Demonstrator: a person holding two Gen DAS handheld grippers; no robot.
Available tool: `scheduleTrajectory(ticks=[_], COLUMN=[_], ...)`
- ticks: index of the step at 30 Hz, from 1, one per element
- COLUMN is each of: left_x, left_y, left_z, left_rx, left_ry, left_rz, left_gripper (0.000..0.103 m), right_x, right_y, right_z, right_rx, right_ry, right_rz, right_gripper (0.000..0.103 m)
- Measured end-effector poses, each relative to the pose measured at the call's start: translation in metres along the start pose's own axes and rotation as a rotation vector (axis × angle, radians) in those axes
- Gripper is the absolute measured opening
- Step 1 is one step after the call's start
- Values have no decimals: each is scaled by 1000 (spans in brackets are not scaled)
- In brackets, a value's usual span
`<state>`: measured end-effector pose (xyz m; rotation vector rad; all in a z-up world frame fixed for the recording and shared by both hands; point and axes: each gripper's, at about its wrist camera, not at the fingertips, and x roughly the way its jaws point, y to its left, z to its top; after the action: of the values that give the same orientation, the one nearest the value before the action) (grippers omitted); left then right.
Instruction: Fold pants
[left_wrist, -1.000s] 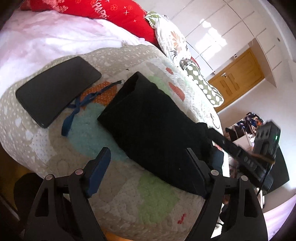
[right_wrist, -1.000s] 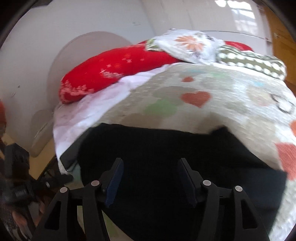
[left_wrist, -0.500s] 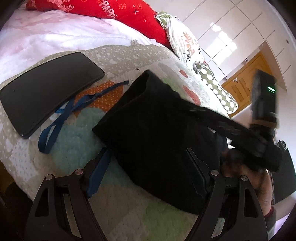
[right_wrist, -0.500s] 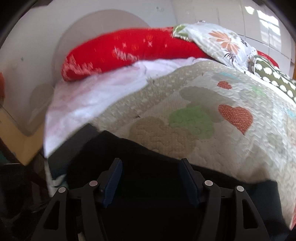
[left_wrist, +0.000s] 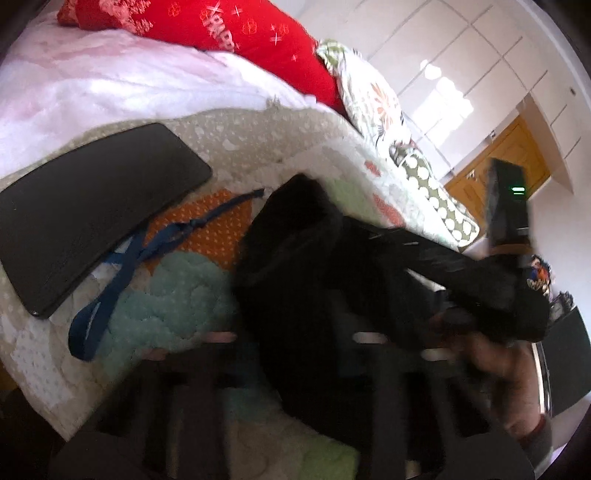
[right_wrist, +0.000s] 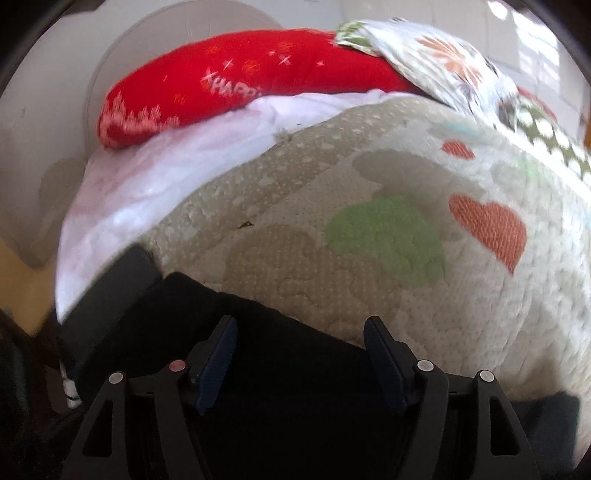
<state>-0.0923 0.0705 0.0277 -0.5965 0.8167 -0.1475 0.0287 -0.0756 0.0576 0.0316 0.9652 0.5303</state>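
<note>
Right gripper (right_wrist: 301, 341): jaws spread wide, blue pads apart, nothing between them but the black pants (right_wrist: 295, 387) lying flat underneath; whether the tips touch the cloth can't be told. Pants sit at the near edge of the quilt (right_wrist: 388, 236), folded into a dark block, w/ a red pillow (right_wrist: 236, 77) and floral pillow (right_wrist: 439, 62) at the far end of the bed.

Left gripper (left_wrist: 291, 354): heavily motion-blurred in the left wrist view, so jaw state can't be told. Pants (left_wrist: 306, 280) lie in front of it on the quilt, just beside a blue strap (left_wrist: 122, 273) and near a black tablet (left_wrist: 88, 218). Right gripper's body (left_wrist: 476, 288) crosses over the pants' right side.
</note>
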Motion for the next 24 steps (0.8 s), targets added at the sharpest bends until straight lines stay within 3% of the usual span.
scheduleTrajectory(ticks=[4,10,13,18,21,24], left_x=[-15,-43,-42,-24,-18,-18], left_y=[-21,-104,-136,-166,-169,-169], left_z=[-4,-51,-82,-113,-118,-116], left_rx=[101,498,643,753,773,782], left_ry=[-58,-253,-282,-231,-227,-234], left_rz=[2,84,88,49,62,76], left_gripper=[20,20,20,20,20,20], right_x=[-34,-100,-117,-139,-147,-134], right_y=[-16,-36,-44,-53,-54,-50], right_z=[2,6,0,-20,-31,-43], right_rx=[71,191,264,355,332,291], right_ry=[-40,-80,-71,-77,-80,-11], right_rz=[37,193,214,290,240,164], right_gripper=[69,71,75,80,86,87])
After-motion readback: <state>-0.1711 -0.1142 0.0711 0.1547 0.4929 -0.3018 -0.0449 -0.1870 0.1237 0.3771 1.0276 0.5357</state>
